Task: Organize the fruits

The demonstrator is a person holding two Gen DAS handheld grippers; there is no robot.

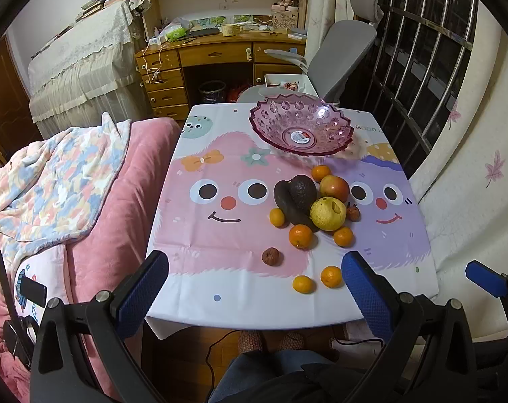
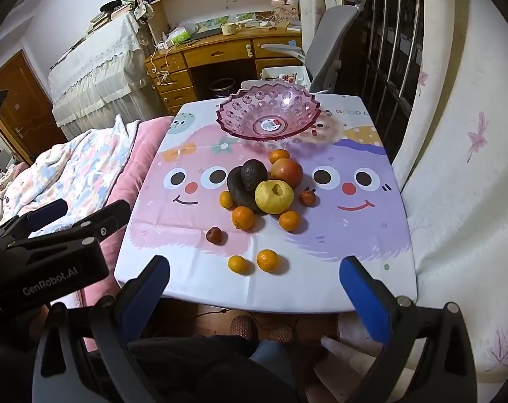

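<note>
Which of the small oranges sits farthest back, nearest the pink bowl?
The small round orange behind the red apple, just before the pink plastic bowl; the others lie in front of the fruit pile.

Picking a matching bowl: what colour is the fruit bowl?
Translucent pink faceted plastic bowl, clearest in right wrist view.

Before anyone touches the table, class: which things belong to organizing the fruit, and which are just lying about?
Part of the job:
pink bowl
oranges
avocados
apple
pear

Lying about:
blanket
office chair
desk
</note>
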